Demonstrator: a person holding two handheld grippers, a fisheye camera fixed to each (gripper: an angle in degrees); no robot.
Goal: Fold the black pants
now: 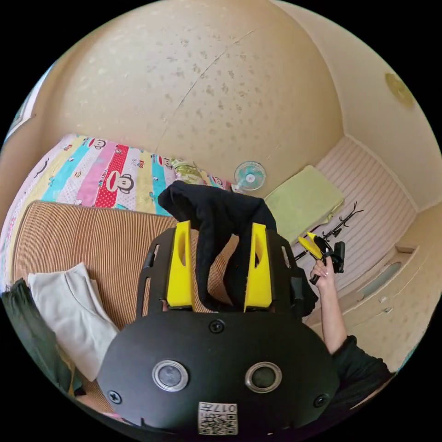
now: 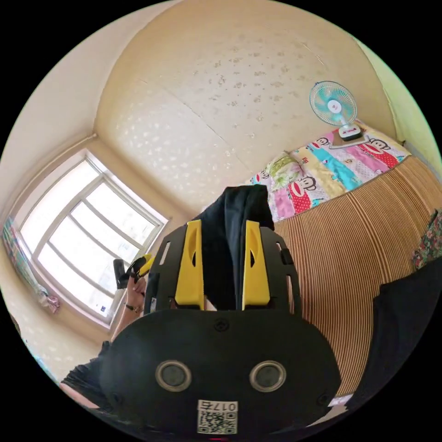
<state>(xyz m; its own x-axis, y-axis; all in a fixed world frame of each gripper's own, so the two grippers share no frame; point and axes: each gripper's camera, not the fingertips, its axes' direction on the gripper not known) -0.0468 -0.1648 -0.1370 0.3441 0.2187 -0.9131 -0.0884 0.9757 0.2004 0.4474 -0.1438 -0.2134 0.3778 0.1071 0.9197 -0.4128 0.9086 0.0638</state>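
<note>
Black pants (image 1: 221,230) are lifted in the air above the striped mat (image 1: 92,239), not lying on it. In the left gripper view a bunch of the black cloth runs between the yellow jaws of the left gripper (image 1: 221,271) and humps up past their tips. The jaws look fairly wide apart there, with cloth draped through the gap, so I cannot tell if both actually press on it. In the right gripper view the right gripper (image 2: 221,267) has the fabric (image 2: 235,230) packed between its two jaws, and these look pinched onto it from both sides, with cloth sticking out beyond the tips.

Each view also catches the other gripper held off to the side in a hand: the right one (image 1: 317,248) away from the mat toward the far wall, the left one (image 2: 138,269) toward the window (image 2: 87,239).

On the mat sits a pale folded garment (image 1: 69,313) near its edge. A cartoon-print sheet (image 1: 106,170) borders the mat's far side, and a small fan (image 2: 334,108) stands beyond that sheet.

Step, as judged: the pickup and shake-out stage, with the pants held up by two points and no fold made. Next move likely calls for spreading the two grippers apart to stretch the waistband or legs, then lowering the pants flat onto the bare part of the mat, clear of the pale garment, before any fold.
</note>
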